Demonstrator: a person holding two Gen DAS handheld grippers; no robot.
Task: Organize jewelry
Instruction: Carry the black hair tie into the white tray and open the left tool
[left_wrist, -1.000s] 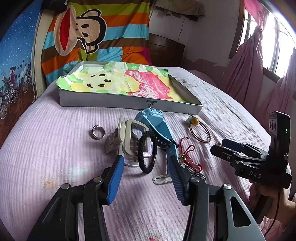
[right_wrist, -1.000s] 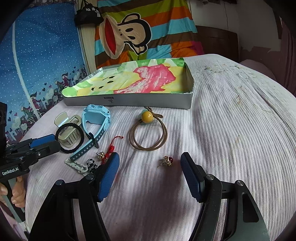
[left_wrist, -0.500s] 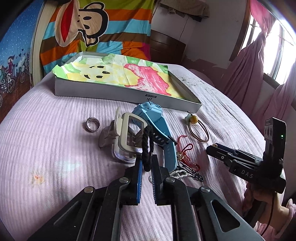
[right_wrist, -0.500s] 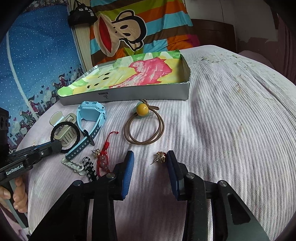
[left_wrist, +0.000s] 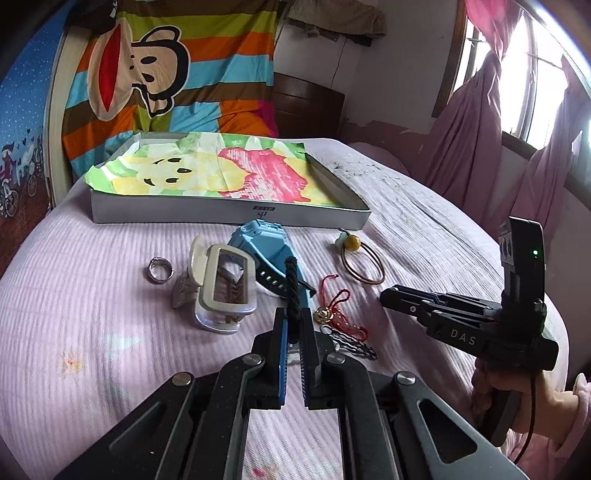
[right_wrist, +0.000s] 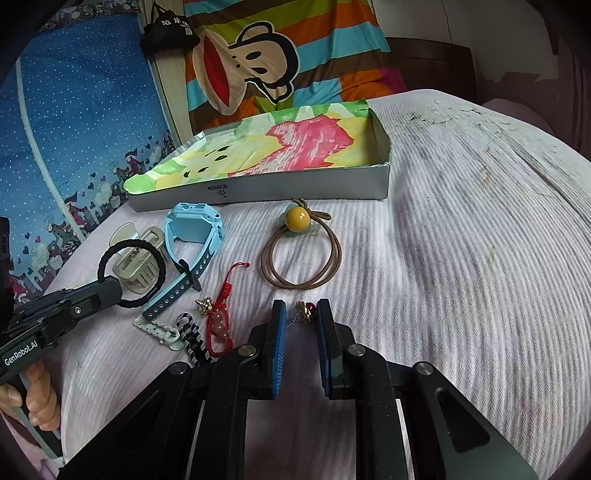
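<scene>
Now the left gripper (left_wrist: 293, 325) has its jaws clamped on the soft black hair tie (left_wrist: 291, 284), centre frame. Right gripper (right_wrist: 301, 317) jaws nearly together around the tiny, fragile earring (right_wrist: 306, 309), lower centre; grip its body

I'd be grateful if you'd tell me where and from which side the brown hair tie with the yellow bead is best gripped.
Grip the brown hair tie on its thin cord loop, at the near arc, coming from above with one finger inside the loop and one outside. It lies flat on the bed, clear of other items there. The round yellow bead at the far end would probably slip.
</scene>
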